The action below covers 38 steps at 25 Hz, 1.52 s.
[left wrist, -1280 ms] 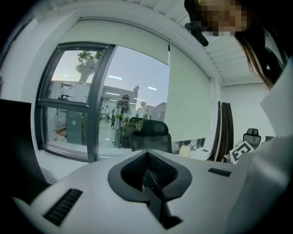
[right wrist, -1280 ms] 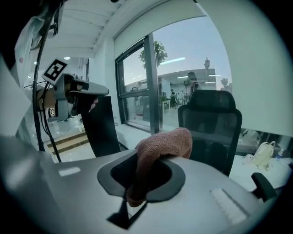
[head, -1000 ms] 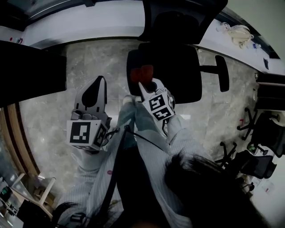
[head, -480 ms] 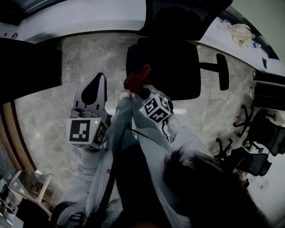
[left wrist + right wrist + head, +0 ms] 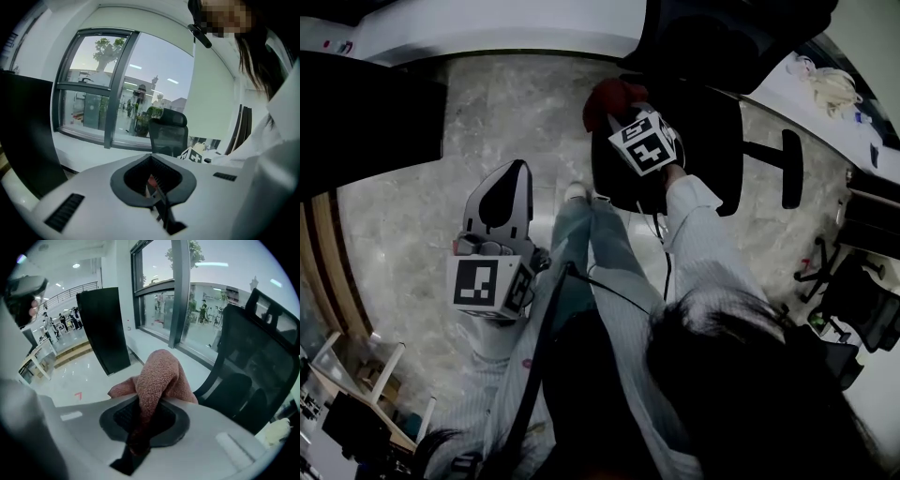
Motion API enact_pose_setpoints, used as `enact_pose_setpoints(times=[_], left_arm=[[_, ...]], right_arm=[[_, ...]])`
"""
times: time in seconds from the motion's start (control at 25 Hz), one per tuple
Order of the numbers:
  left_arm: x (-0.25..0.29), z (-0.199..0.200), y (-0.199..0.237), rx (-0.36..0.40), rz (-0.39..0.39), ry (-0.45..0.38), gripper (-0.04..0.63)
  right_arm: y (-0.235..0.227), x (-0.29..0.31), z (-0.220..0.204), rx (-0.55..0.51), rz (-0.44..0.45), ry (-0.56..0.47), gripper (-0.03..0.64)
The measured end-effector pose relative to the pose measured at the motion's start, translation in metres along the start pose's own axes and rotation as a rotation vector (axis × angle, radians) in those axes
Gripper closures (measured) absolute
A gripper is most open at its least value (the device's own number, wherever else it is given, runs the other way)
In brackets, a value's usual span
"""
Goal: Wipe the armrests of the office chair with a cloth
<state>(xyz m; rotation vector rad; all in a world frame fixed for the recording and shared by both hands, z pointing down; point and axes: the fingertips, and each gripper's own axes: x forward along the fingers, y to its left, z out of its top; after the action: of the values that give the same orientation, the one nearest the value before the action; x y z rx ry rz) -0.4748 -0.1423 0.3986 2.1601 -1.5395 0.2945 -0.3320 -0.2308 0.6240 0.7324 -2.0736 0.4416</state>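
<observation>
The black office chair (image 5: 703, 131) stands on the marble floor ahead of me, its right armrest (image 5: 790, 169) sticking out to the side. My right gripper (image 5: 623, 108) is shut on a red cloth (image 5: 607, 96) at the chair's left edge; the armrest under it is hidden. In the right gripper view the cloth (image 5: 161, 376) bunches up out of the closed jaws, with the chair's mesh back (image 5: 255, 348) just beyond. My left gripper (image 5: 516, 169) hangs over the floor to the left of the chair, shut and holding nothing. From the left gripper view the chair (image 5: 168, 133) stands ahead.
A white window ledge (image 5: 487, 37) runs along the far side. A dark panel (image 5: 356, 122) stands to the left. More black chairs (image 5: 853, 291) crowd the right. A white desk with a pale bundle (image 5: 830, 84) lies right of the chair. My legs (image 5: 600, 244) stand before it.
My right gripper has carried the red cloth farther away and to the right, up along the chair's left side. The left gripper has stayed about where it was.
</observation>
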Motion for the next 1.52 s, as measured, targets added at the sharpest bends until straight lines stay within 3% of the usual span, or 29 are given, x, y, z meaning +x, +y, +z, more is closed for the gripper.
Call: enact_pose_setpoints(times=[0.16,0.28,0.48,0.72,0.88,1.0,1.16,1.4,1.52], left_arm=[[-0.002,-0.002,0.015,-0.011,0.028,0.01,0.592],[-0.002,-0.004,0.023,-0.024,0.038,0.015,0.592],[0.005,0.002,0.014,-0.02,0.006,-0.004,0.591],[0.014,0.011,-0.002,0.009,-0.035,-0.035,0.592],[0.013,0.02,-0.018,0.011,-0.056,-0.054,0.592],[0.009,0.024,-0.024,-0.001,-0.057,-0.064,0.592],[0.001,0.017,-0.005,0.023,-0.005,-0.046,0.592],[-0.019,0.008,0.022,-0.002,0.065,-0.031,0.592],[-0.026,0.008,0.029,-0.014,0.08,-0.047,0.592]], right_arm=[[-0.031,0.019,0.02,0.07,-0.046,0.02,0.583],[-0.024,0.018,0.021,0.106,-0.034,0.038,0.583],[0.034,-0.015,-0.009,0.125,0.076,0.039,0.583],[0.117,-0.068,-0.061,0.072,0.189,0.053,0.583],[0.14,-0.088,-0.08,0.043,0.227,0.069,0.583],[0.128,-0.082,-0.077,0.034,0.223,0.077,0.583],[0.079,-0.044,-0.043,0.041,0.175,0.072,0.583],[-0.005,0.011,0.009,0.121,0.051,0.092,0.583],[-0.021,0.019,0.021,0.145,-0.014,0.106,0.583]])
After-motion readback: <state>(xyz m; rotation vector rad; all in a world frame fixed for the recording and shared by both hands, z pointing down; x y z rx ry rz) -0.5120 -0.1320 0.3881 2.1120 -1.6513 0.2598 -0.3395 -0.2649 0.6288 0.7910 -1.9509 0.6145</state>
